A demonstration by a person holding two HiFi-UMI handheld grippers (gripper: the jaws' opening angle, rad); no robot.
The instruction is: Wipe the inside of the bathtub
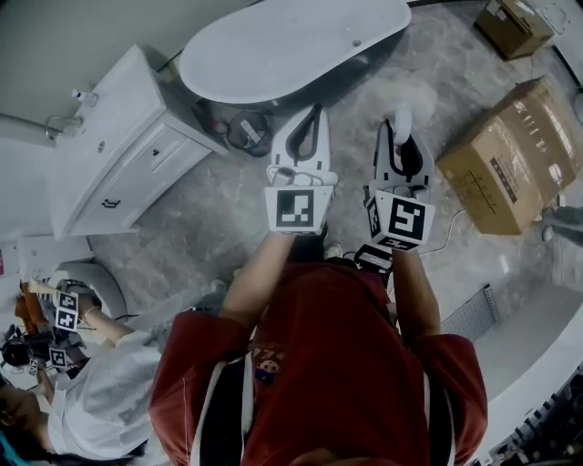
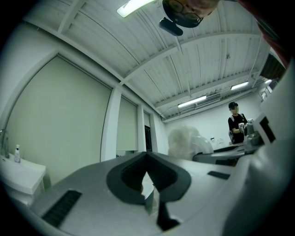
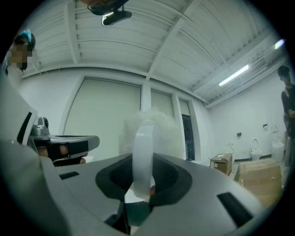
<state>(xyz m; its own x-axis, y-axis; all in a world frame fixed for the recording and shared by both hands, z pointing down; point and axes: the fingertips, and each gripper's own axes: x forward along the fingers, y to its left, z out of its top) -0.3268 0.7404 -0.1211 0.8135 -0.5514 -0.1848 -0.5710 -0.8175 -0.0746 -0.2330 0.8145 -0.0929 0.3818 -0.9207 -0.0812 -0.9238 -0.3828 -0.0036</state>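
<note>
The white oval bathtub (image 1: 291, 45) stands on the grey floor, ahead of both grippers and apart from them. My right gripper (image 1: 401, 127) is shut on the flat white handle (image 3: 143, 156) of a fluffy white wiping pad (image 3: 154, 126), which sticks up past the jaws; the pad (image 2: 184, 140) also shows in the left gripper view. My left gripper (image 1: 312, 114) is held beside it, jaws together at the tips (image 2: 147, 160) with nothing between them. Both gripper views point up at the walls and ceiling, so the tub is not in them.
A white vanity cabinet (image 1: 127, 155) stands left of the tub, with a dark round item (image 1: 248, 132) on the floor between them. Two cardboard boxes (image 1: 515, 159) (image 1: 515, 25) lie to the right. Another person (image 1: 91, 400) crouches at the lower left; someone stands farther off (image 2: 237, 124).
</note>
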